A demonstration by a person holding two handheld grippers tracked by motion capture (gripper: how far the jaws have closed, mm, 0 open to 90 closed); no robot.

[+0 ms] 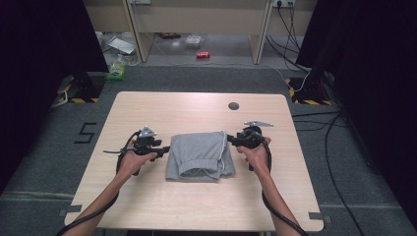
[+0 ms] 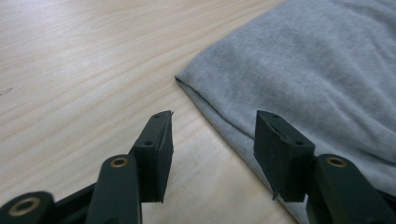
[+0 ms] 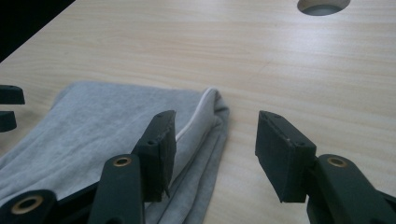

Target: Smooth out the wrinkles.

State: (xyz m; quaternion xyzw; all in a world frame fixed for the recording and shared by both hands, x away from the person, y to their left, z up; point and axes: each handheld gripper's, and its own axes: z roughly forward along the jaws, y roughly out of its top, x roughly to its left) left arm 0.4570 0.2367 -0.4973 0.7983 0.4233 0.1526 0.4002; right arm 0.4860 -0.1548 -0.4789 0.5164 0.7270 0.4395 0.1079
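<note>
With both jaws standing wide, the left gripper (image 2: 212,140) straddles the folded grey sweatpants' (image 2: 317,74) edge and the right gripper (image 3: 215,140) their drawstring (image 3: 198,114) corner; bite all layers together before closing.

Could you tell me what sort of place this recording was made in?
Probably a lab or recording studio, not a home: the wooden table stands on grey carpet between black curtains, cables trail across the floor, and hazard tape marks stand bases.
</note>
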